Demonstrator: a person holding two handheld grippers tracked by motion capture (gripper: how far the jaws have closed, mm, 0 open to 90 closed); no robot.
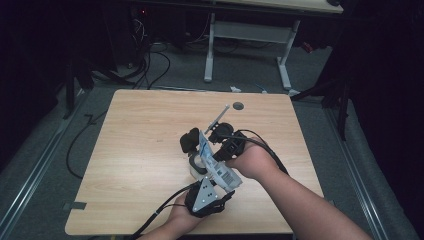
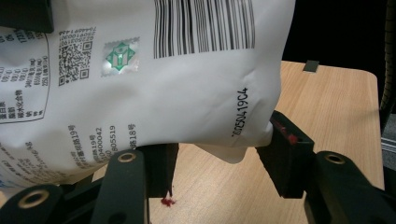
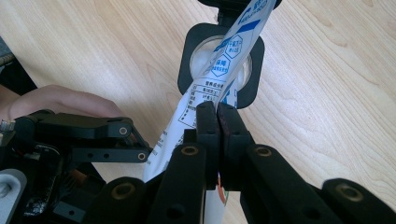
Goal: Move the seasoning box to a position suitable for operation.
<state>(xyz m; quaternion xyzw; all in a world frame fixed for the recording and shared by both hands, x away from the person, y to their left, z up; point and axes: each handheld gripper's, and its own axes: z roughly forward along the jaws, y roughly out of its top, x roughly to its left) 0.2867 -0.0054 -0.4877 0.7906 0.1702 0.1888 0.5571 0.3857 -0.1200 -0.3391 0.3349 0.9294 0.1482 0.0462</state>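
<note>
Pouch [image 2: 154,88] hung tilted above worktop [image 1: 130,150] | my right gripper [image 3: 217,114] clamped its edge | my left gripper [image 2: 217,161] held its lower corner between half-wide jaws | black-rimmed cup [image 3: 187,60] below

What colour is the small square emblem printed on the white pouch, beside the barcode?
Green on a silvery square, clearest in the left gripper view.
</note>
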